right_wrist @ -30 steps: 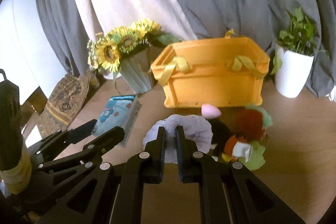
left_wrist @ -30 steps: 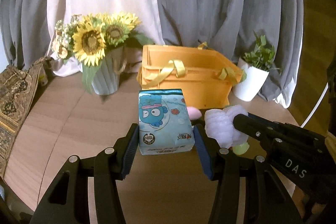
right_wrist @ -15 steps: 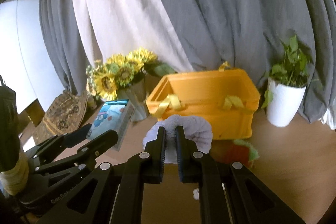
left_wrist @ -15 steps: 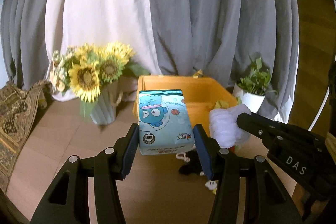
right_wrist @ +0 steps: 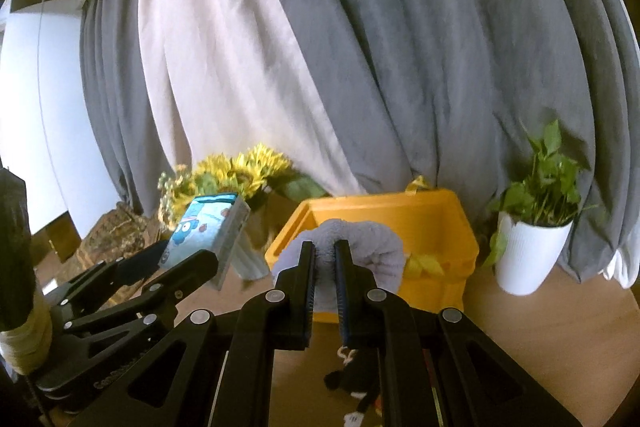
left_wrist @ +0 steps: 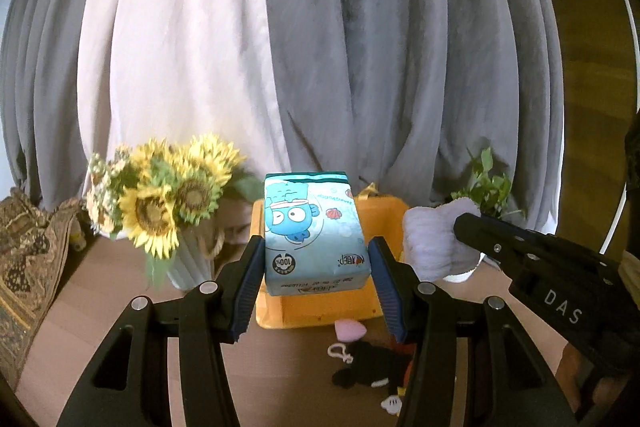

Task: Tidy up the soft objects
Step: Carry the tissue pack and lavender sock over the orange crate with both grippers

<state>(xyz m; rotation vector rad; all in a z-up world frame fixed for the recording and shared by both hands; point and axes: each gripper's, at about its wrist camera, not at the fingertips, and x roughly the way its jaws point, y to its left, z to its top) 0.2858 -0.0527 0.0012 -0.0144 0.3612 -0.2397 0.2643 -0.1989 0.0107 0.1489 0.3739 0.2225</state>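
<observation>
Nearest the cameras, on the wooden tabletop (left_wrist: 120, 291), lies a black plush (left_wrist: 366, 371) with white feet and a keyring loop; a pink piece (left_wrist: 349, 329) sits just beyond it, though the view is too cramped to say whether the two are joined. Above them the left gripper (left_wrist: 316, 259) holds a blue tissue pack (left_wrist: 314, 231) with a cartoon fish print, its fingers (left_wrist: 251, 277) clamped on the pack's two sides and the pack clear of the tabletop. Beside it, the right gripper (right_wrist: 324, 263) has its fingers (right_wrist: 307, 275) pinched nearly together on a pale lilac towel (right_wrist: 376, 247), which bulges out around them. Both held things hang in front of the orange bin (right_wrist: 436, 227), which has yellow ribbon handles. Left of the bin stands a ribbed vase of sunflowers (left_wrist: 160, 211), right of it a white pot with a green plant (right_wrist: 532, 247). Grey and white curtains (left_wrist: 320, 47) close off the back.
</observation>
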